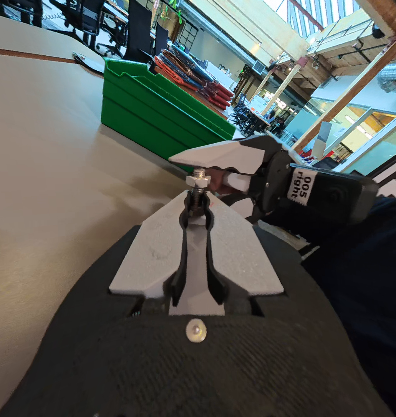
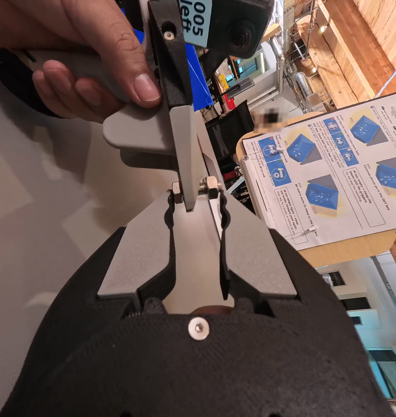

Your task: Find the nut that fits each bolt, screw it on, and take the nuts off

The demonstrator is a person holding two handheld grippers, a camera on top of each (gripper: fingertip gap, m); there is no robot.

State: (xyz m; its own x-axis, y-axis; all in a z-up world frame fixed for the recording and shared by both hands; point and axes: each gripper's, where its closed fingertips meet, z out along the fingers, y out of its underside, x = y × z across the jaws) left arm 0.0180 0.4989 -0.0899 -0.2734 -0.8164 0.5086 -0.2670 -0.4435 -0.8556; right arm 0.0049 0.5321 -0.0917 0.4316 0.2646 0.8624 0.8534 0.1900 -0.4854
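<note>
My left gripper is shut on the shank of a steel bolt, which points away from it, with the bolt head just inside the jaws. A hex nut sits on the thread just beyond the fingertips. My right gripper comes in from the right, open, with its jaws spanning the bolt lengthwise. One of its fingertips is by the bolt head. The other is by the nut. In the left wrist view its upper finger rests over the bolt's tip. A hand holds the left gripper.
Stacked green bins stand on the beige table behind the bolt. A blue bin shows behind the left gripper. A printed instruction sheet on a board stands at the right. Folded cloths lie farther back. Less than 4 cm separates the two grippers' tips.
</note>
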